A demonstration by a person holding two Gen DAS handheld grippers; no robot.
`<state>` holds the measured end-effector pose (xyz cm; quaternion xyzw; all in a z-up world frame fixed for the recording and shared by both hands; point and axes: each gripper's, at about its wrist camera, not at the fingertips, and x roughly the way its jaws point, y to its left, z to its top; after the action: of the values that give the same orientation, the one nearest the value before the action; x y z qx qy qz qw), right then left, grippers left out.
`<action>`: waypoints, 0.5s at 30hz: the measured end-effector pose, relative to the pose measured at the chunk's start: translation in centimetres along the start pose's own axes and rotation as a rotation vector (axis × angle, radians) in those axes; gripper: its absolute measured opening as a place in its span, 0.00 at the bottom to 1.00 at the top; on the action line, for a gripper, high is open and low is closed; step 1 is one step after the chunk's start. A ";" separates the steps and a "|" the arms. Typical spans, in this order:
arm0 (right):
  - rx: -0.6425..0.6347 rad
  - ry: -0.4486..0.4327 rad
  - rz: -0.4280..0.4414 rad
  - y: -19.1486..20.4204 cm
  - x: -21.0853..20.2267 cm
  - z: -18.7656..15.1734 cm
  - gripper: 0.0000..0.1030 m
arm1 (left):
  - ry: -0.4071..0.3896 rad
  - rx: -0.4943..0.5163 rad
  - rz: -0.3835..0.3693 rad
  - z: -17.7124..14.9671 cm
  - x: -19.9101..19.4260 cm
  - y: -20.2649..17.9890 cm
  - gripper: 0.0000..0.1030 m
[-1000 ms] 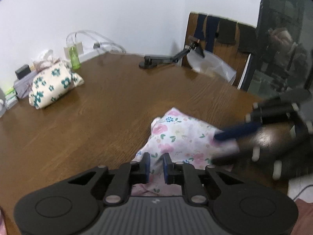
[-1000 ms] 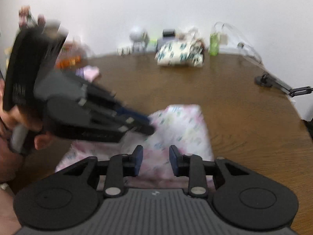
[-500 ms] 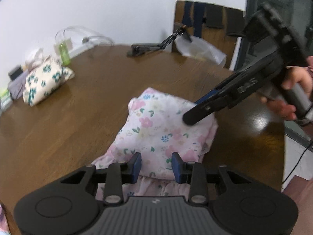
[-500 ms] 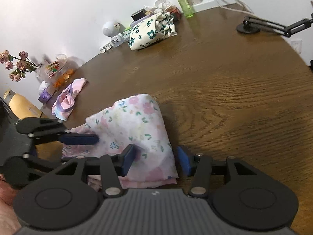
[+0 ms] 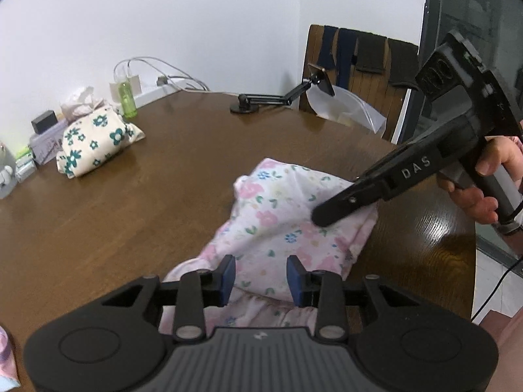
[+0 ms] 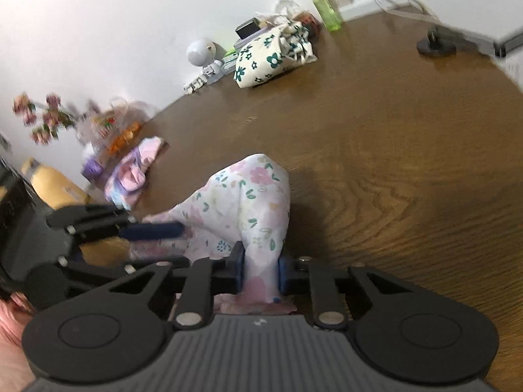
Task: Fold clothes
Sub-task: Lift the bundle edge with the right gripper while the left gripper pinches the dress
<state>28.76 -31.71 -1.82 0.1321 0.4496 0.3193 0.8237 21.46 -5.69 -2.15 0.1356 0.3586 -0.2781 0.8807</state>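
Right wrist: right hand-held gripper (image 6: 260, 269) closing, pinching the floral garment (image 6: 248, 202); left hand-held gripper (image 5: 260, 276) apart, straddling it.

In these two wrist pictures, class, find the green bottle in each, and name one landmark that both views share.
Left wrist view: the green bottle stands upper left, by the wall at the table's far edge, right of the cream floral bundle.
Right wrist view: the green bottle is top right of centre, by the wall, right of the same bundle.
Shared landmark: the cream floral bundle with teal flowers.
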 end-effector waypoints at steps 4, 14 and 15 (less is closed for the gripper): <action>-0.105 0.026 -0.104 1.8 -1.0 0.5 0.16 | 0.013 0.026 0.018 0.4 1.6 0.1 0.31; -0.560 0.024 -0.455 9.7 -2.1 -0.2 0.16 | -0.006 -0.040 0.019 1.7 2.9 0.7 0.31; -0.583 0.025 -0.467 10.1 -2.1 -0.4 0.16 | -0.014 -0.036 0.025 1.7 2.5 0.7 0.32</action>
<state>23.53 -25.39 4.45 -0.2178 0.3678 0.2388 0.8719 24.31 -6.82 -2.73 0.1221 0.3555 -0.2613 0.8891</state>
